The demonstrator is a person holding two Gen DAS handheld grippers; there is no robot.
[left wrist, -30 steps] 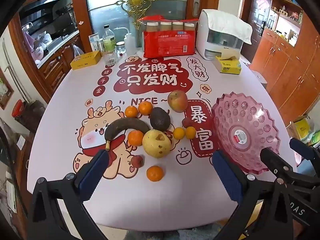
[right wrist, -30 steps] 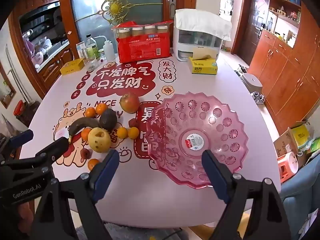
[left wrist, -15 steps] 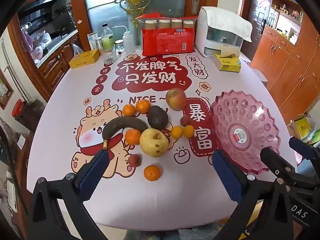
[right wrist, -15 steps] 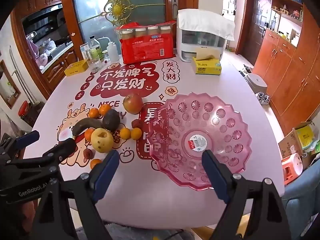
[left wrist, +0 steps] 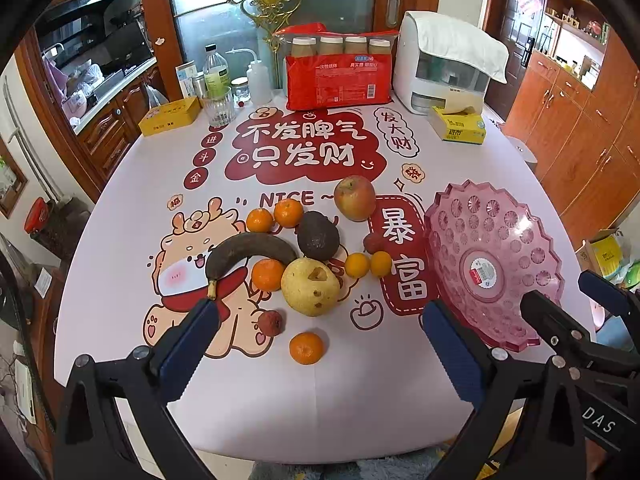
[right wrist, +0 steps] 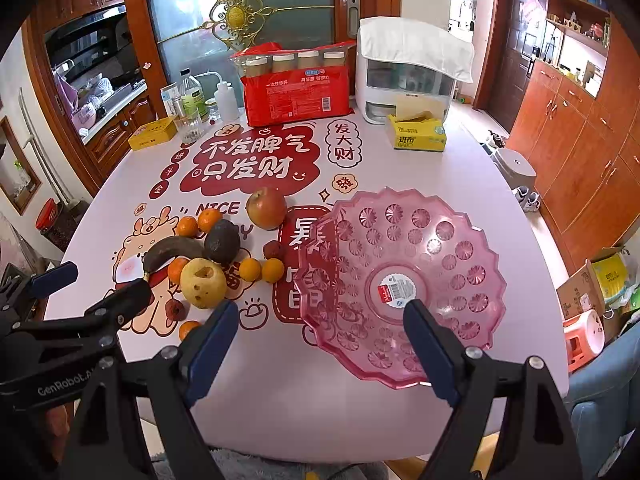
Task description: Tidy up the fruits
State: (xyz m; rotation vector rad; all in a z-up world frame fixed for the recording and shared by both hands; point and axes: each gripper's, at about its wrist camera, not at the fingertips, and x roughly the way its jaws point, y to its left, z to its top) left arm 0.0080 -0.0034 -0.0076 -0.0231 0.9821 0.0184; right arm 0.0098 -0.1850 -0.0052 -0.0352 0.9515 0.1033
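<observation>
A heap of fruit lies mid-table: a dark banana [left wrist: 248, 250], a yellow pear [left wrist: 310, 286], an avocado [left wrist: 318, 236], an apple [left wrist: 355, 198], several small oranges including one apart at the front [left wrist: 306, 347], and lychees [left wrist: 270, 322]. An empty pink plastic fruit bowl [left wrist: 492, 264] [right wrist: 400, 280] stands to the right of them. My left gripper [left wrist: 320, 336] hangs open above the near table edge, short of the fruit. My right gripper [right wrist: 320, 336] is open too, just before the bowl's near rim. Neither holds anything.
At the back of the table stand a red pack of paper cups [left wrist: 338, 76], a white appliance with a cloth on it [left wrist: 448, 60], a tissue box [left wrist: 458, 126], bottles and a glass [left wrist: 218, 106], and a yellow box [left wrist: 170, 116]. Wooden cabinets line the right wall.
Both views have shifted slightly: the fruit and bowl sit a little lower and nearer in frame. Both grippers stay open. No fruit has moved.
</observation>
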